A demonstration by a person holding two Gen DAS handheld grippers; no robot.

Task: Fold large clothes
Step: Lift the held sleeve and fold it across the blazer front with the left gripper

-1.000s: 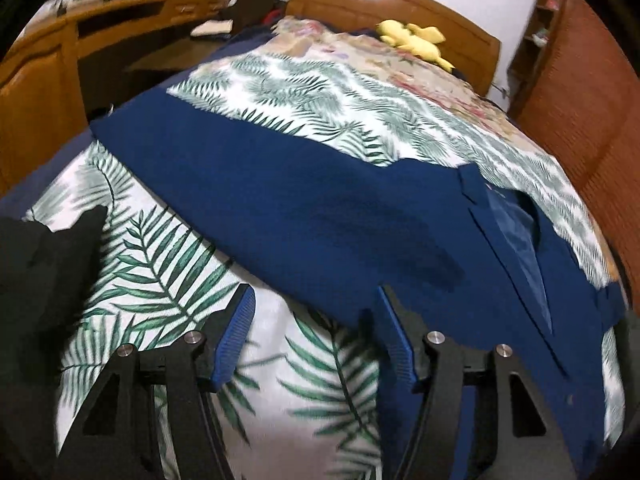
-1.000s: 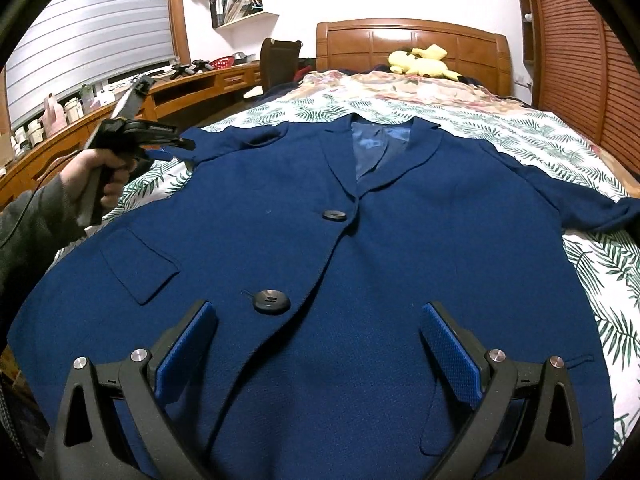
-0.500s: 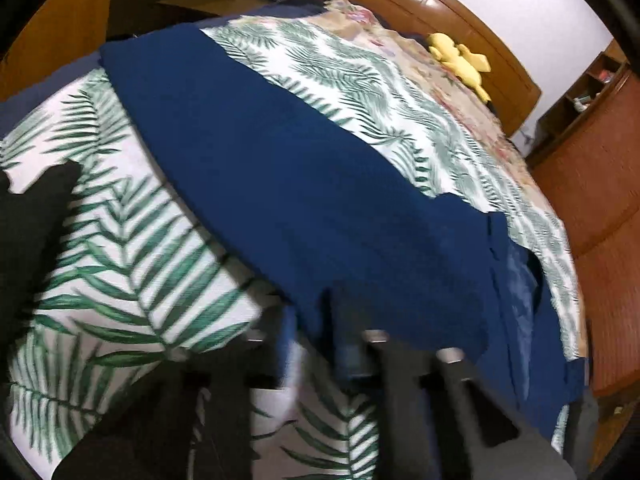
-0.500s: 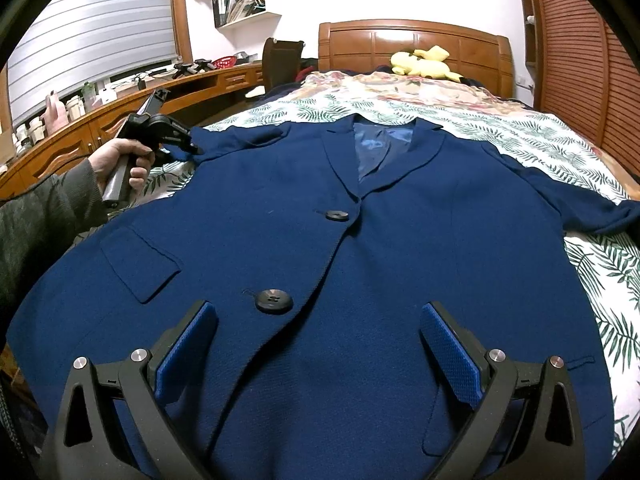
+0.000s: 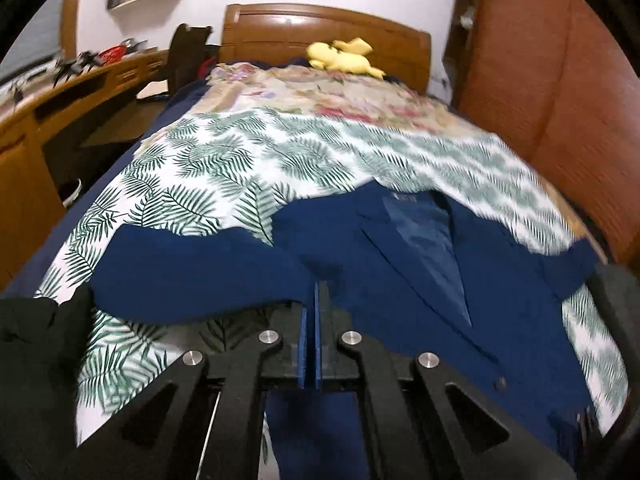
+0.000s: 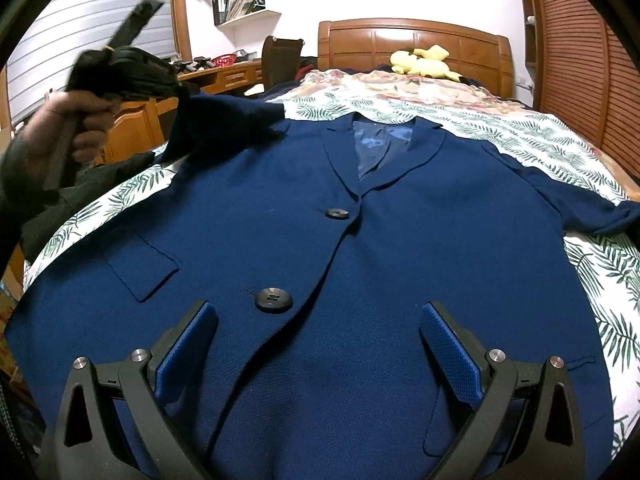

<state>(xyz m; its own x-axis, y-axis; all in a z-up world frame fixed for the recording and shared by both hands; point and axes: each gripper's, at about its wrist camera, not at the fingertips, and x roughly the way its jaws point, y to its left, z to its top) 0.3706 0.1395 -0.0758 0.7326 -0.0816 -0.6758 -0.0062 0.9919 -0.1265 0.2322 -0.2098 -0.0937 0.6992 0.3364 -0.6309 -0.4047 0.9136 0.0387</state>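
Note:
A navy blue blazer point(image 6: 360, 248) lies front-up on the bed, collar toward the headboard, with two black buttons point(image 6: 273, 299). My left gripper point(image 5: 311, 304) is shut on the blazer's left sleeve point(image 5: 192, 268) and holds it lifted off the bed; it also shows in the right wrist view point(image 6: 180, 92), raised at the upper left with the sleeve point(image 6: 224, 120) hanging from it. My right gripper point(image 6: 318, 344) is open and empty, low over the blazer's lower front. The other sleeve point(image 6: 580, 200) lies spread to the right.
The bed has a palm-leaf sheet point(image 5: 248, 168) and a wooden headboard point(image 6: 412, 44) with a yellow plush toy point(image 6: 424, 62). A wooden desk point(image 5: 72, 92) and chair point(image 6: 280, 60) stand on the left, a louvred wardrobe point(image 6: 592, 64) on the right. Dark cloth point(image 5: 36, 340) lies at the left bed edge.
My left gripper has closed on the sleeve and lifted it up off the bed, turning toward the collar. The right gripper has stayed still and open.

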